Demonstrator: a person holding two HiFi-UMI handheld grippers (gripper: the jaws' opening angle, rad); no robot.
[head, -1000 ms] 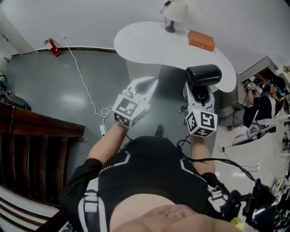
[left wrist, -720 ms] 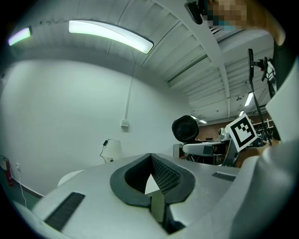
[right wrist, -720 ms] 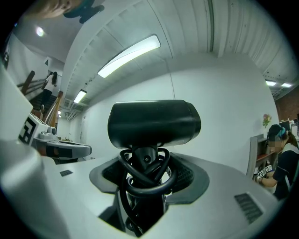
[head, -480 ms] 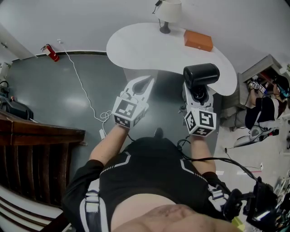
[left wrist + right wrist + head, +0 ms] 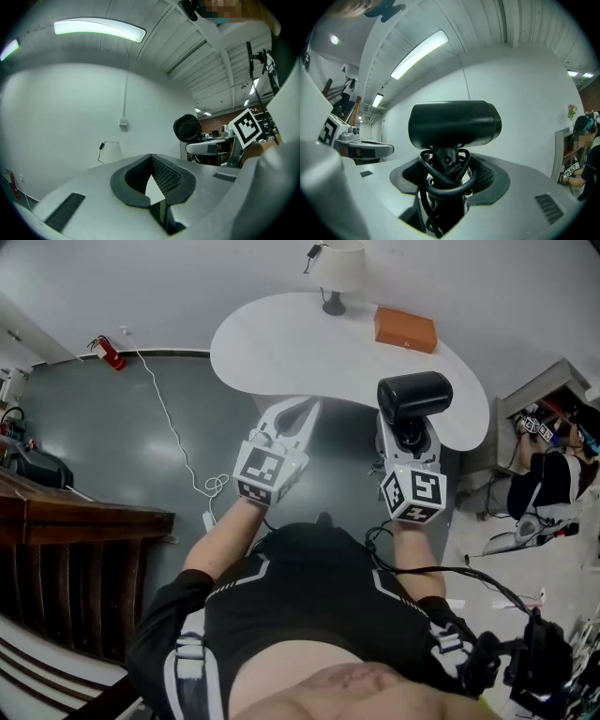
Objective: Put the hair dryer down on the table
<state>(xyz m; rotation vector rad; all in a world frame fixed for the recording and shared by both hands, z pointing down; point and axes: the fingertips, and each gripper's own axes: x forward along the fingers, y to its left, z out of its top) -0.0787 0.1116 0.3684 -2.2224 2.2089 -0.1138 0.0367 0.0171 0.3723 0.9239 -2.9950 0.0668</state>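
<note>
A black hair dryer [image 5: 415, 396] stands upright in my right gripper [image 5: 410, 430], which is shut on its handle. In the right gripper view the hair dryer's barrel [image 5: 454, 123] lies crosswise above the jaws, and its black cord [image 5: 443, 182] is wound round the handle between the pads. My left gripper [image 5: 301, 414] is shut with nothing in it, level with the right one and to its left; its tips meet in the left gripper view [image 5: 151, 157]. Both sit just short of the near edge of the white table [image 5: 281, 348]. From the left gripper view, the hair dryer's rear grille [image 5: 187, 128] shows.
A lamp [image 5: 334, 268] and an orange box [image 5: 405, 329] stand at the back of the table. On the dark floor at the left lie a white cable [image 5: 180, 448] and a red fire extinguisher [image 5: 105, 348]. Dark wooden furniture [image 5: 75, 549] is at the left; a person [image 5: 553, 474] sits at the right.
Both grippers have travelled forward toward the table, which now lies nearer and further left in the head view. The hair dryer stays in the right gripper; the left stays shut.
</note>
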